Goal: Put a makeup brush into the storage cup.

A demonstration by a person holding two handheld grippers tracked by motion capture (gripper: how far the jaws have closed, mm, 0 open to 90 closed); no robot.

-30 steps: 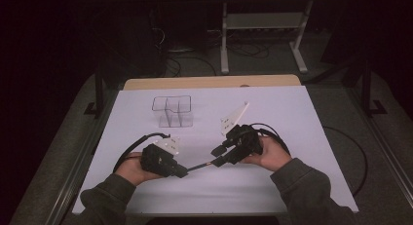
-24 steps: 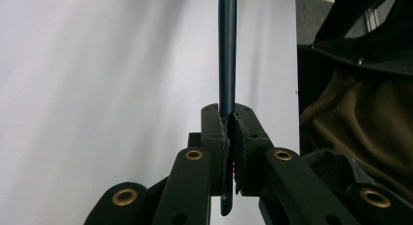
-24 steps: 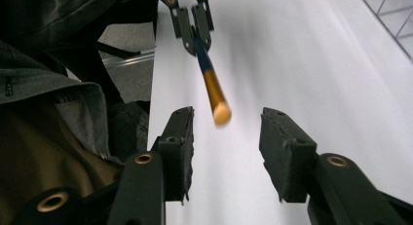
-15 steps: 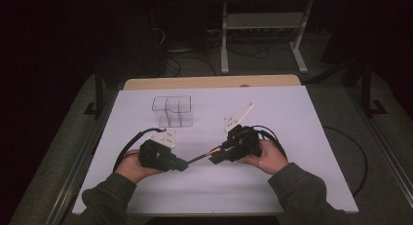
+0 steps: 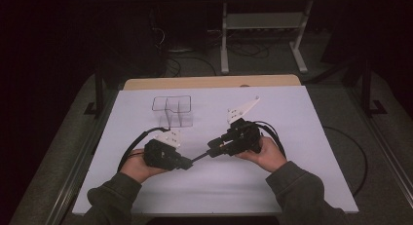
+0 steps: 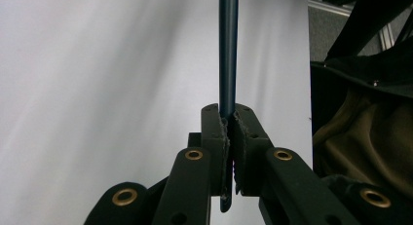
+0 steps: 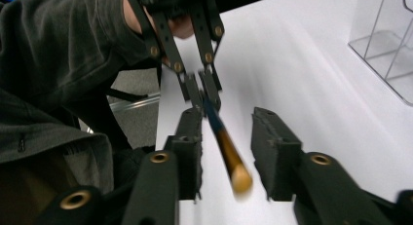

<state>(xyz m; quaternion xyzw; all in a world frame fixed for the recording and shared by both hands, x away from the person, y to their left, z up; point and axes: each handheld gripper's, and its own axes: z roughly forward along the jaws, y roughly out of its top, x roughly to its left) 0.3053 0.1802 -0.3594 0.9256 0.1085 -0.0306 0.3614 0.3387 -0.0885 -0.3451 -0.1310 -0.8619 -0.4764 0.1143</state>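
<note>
A slim stick [image 5: 202,156] with a dark blue shaft [image 6: 228,49] and a golden-tan end [image 7: 229,159] spans the gap between the two grippers, low over the white table. My left gripper [image 6: 228,125] is shut on the dark end, which runs straight out from its jaws. In the high view the left gripper [image 5: 187,162] points right and the right gripper [image 5: 214,149] points left toward it. My right gripper [image 7: 233,147] is open, with the golden end between its jaws, touching neither. The left gripper [image 7: 202,96] faces it close ahead.
A clear plastic organizer [image 5: 173,110] with compartments stands on the white table top [image 5: 292,186] behind the left hand, and also shows as a clear organizer [image 7: 389,40] at the upper right. Cables loop beside both hands. A dark sleeve [image 7: 53,88] sits left of the jaws.
The two grippers have drawn closer together; the right one has moved left along the stick, so less of the stick shows between them.
</note>
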